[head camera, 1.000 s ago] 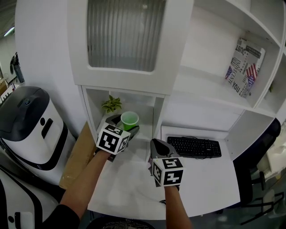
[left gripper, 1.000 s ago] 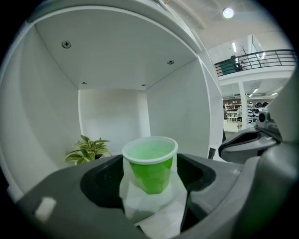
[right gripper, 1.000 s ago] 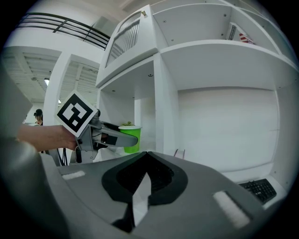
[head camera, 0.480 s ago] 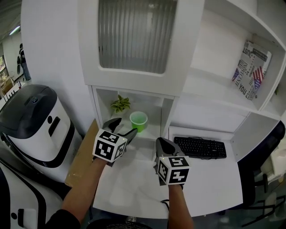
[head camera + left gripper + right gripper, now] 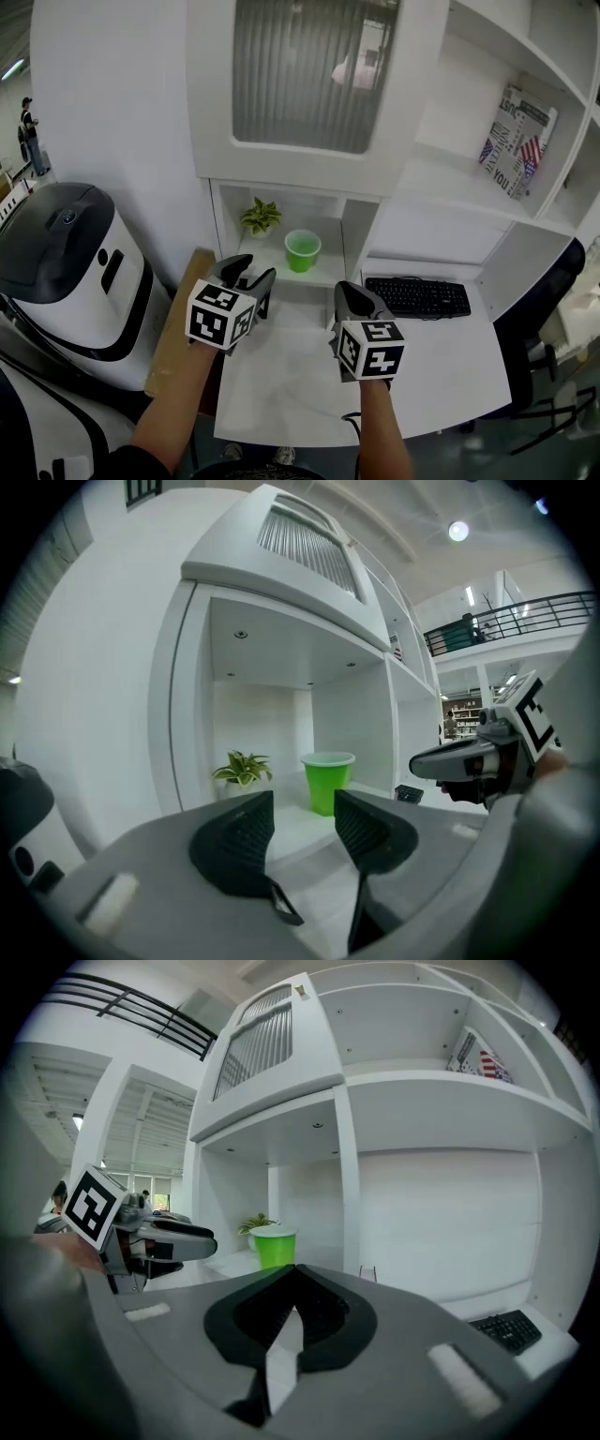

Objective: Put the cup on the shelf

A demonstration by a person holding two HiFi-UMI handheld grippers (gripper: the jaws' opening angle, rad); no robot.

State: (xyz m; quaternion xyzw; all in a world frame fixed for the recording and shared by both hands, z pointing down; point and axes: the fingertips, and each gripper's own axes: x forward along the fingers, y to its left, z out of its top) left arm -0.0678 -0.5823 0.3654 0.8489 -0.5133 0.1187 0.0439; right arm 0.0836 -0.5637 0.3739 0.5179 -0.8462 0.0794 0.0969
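White shelving (image 5: 394, 178) fills the wall ahead, with a ribbed cabinet door up top, a book (image 5: 520, 141) on a higher shelf to the right, and a bulky white-and-black machine (image 5: 66, 253) off to the left. Below it runs the white bench (image 5: 281, 384), with a keyboard (image 5: 417, 297) tucked at the back. The left gripper (image 5: 251, 272) hangs just in front of the low cubby with its fingers spread and nothing between them. The right gripper (image 5: 352, 291) hovers over the bench with its fingers pressed together, also empty. Inside the cubby a little plant (image 5: 260, 217) sits at the back left, and the green cup (image 5: 302, 250) stands upright beside it on the shelf floor, apart from both grippers. To my eye the placing is done and what remains is the retreat. The left hand should pull straight back and low, fingers left wide, so that nothing clips the cup's rim or the cubby's edge; the light cup would probably tip at a nudge. The right hand need only stay out of the way. A second ago the left fingers were right up around the cup in the cubby. Half a second ago they had parted from it, and now they are clear and nearer the person. The cup has not shifted, and the right gripper has stayed closed throughout.
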